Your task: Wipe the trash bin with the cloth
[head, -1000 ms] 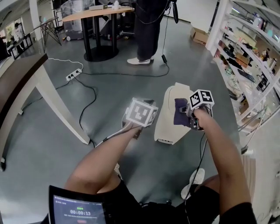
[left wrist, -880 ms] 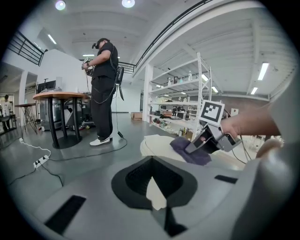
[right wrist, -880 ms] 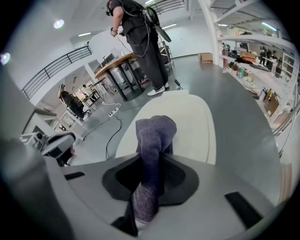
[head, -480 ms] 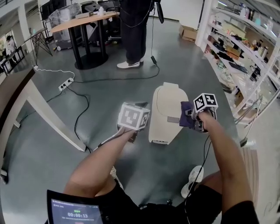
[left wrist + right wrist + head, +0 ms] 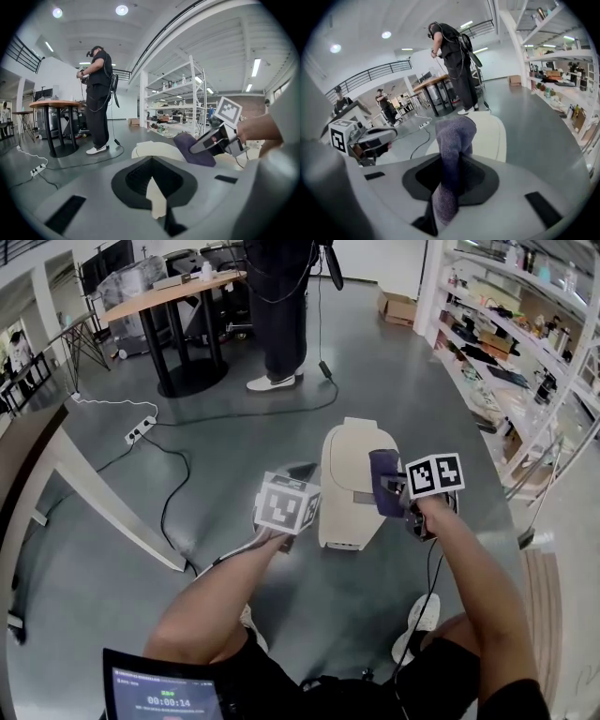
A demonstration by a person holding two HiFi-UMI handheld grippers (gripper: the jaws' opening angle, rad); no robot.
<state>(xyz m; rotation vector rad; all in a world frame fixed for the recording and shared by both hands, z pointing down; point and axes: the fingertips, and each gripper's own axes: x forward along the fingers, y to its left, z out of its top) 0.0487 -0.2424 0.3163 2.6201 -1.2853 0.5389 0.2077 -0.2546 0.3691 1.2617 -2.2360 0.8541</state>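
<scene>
The cream trash bin [image 5: 347, 474] stands on the grey floor in front of me. My right gripper [image 5: 395, 491] is shut on a purple cloth [image 5: 382, 482] and holds it against the bin's upper right side. In the right gripper view the cloth [image 5: 454, 140] stands up out of the right gripper [image 5: 452, 183], with the bin [image 5: 491, 136] behind it. My left gripper [image 5: 305, 476] hovers close to the bin's left side. In its own view the left gripper [image 5: 154, 197] shows only a cream sliver between the jaws, with the bin [image 5: 151, 149] and cloth [image 5: 194, 151] beyond.
A person [image 5: 278, 306] stands at the back by a round table [image 5: 173, 282]. A power strip with cables [image 5: 141, 426] lies on the floor to the left. Shelving [image 5: 511, 352] lines the right side. A white table leg [image 5: 103, 502] slants at left.
My right gripper has carried the cloth from the bin's right flank up and to the left over its top. The left gripper has stayed beside the bin.
</scene>
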